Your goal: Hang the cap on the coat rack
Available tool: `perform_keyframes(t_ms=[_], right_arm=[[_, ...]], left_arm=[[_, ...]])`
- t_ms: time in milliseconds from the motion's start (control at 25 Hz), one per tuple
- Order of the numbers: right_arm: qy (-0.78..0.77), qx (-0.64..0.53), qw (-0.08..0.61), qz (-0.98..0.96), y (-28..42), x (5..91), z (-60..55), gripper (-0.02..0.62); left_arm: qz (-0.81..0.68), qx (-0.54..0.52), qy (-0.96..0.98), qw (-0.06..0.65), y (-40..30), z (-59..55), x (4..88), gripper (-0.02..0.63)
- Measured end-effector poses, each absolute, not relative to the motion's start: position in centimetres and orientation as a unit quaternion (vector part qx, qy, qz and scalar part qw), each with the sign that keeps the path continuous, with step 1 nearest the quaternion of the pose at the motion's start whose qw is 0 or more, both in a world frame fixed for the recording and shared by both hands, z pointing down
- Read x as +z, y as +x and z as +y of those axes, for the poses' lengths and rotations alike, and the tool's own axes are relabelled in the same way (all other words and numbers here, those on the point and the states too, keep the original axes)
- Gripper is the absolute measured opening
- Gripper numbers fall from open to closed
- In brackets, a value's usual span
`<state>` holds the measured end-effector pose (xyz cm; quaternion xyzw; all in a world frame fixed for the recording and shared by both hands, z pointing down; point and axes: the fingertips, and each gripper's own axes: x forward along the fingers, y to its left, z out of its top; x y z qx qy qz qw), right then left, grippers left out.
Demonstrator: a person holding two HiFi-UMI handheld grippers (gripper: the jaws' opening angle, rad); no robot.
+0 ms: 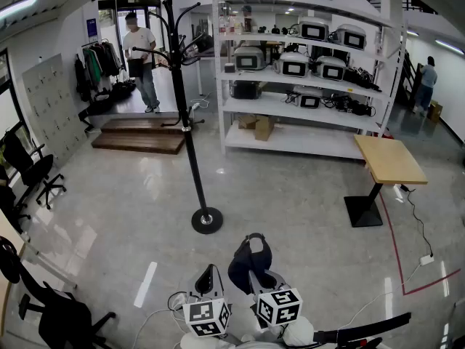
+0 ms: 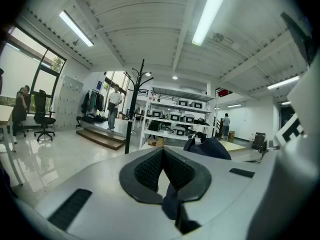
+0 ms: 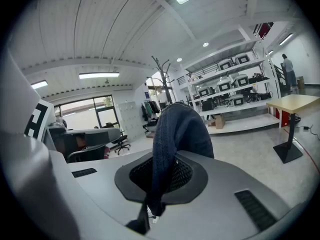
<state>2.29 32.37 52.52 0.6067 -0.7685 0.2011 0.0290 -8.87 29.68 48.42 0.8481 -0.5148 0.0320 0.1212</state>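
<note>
Low at the front, the right hand-held gripper (image 3: 164, 170) clamps the dark blue cap (image 3: 181, 129) between its jaws, crown bulging up beyond them. Just left of it, the left hand-held gripper (image 2: 162, 151) has its jaws together. Farther off stands the black coat rack (image 1: 190, 145), well apart from the cap

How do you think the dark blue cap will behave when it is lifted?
Probably floppy: the cap droops over the right tool, its cloth pinched flat in the shut jaws. Likely light, as that small pinch carries it. Its coarse weave should resist slipping.
</note>
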Motion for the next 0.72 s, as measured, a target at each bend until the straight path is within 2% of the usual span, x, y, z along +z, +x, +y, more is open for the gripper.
perform_keyframes(t_ms=[720], right_arm=[[0.608, 0.212, 0.025, -0.765, 3.8, 53.8, 28.1, 0.020]], left_arm=[[-0.518, 0.034, 0.846, 0.120, -7.7, 25.4, 49.3, -0.011]])
